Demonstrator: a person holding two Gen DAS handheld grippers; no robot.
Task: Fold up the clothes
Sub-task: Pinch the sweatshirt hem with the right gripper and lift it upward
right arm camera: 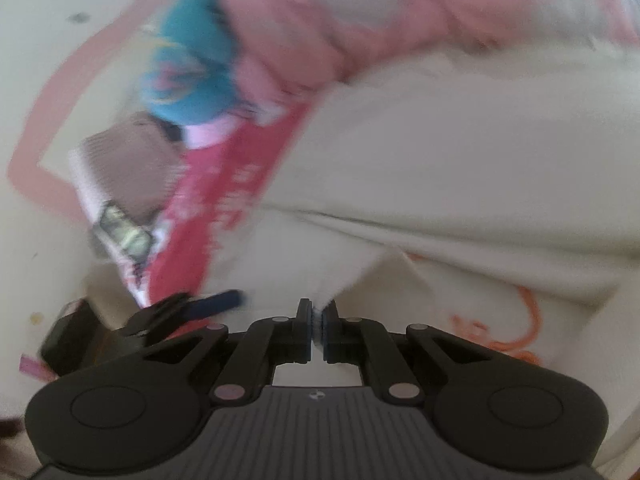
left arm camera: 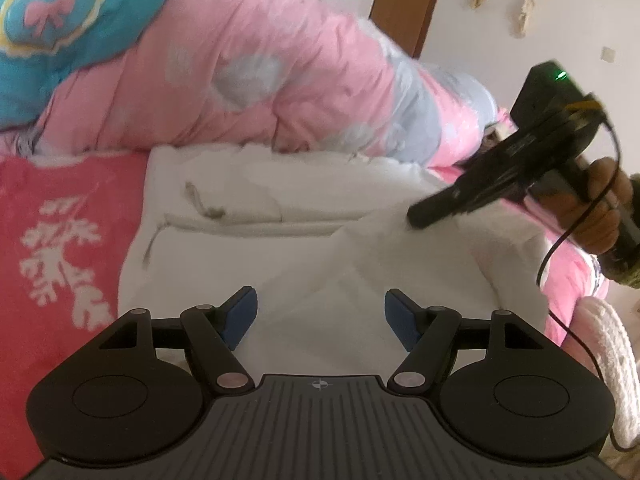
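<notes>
A white fleece garment point(left arm camera: 280, 232) lies spread on the bed, its collar and zipper toward the left. My left gripper point(left arm camera: 320, 316) hovers open just above its near part, nothing between the blue pads. My right gripper point(left arm camera: 420, 220), held by a hand at the right, pinches a raised fold of the garment. In the right wrist view the right gripper point(right arm camera: 318, 326) is shut on a white corner of the garment point(right arm camera: 460, 168), which drapes away with an orange print at the right. The left gripper's blue finger point(right arm camera: 218, 302) shows blurred at the left.
A pink quilt point(left arm camera: 248, 76) is heaped behind the garment, with a blue cushion point(left arm camera: 48, 20) at the top left. A red blanket with white leaf print point(left arm camera: 60, 240) covers the bed at the left. A white rope-knit item point(left arm camera: 612, 356) sits at the right edge.
</notes>
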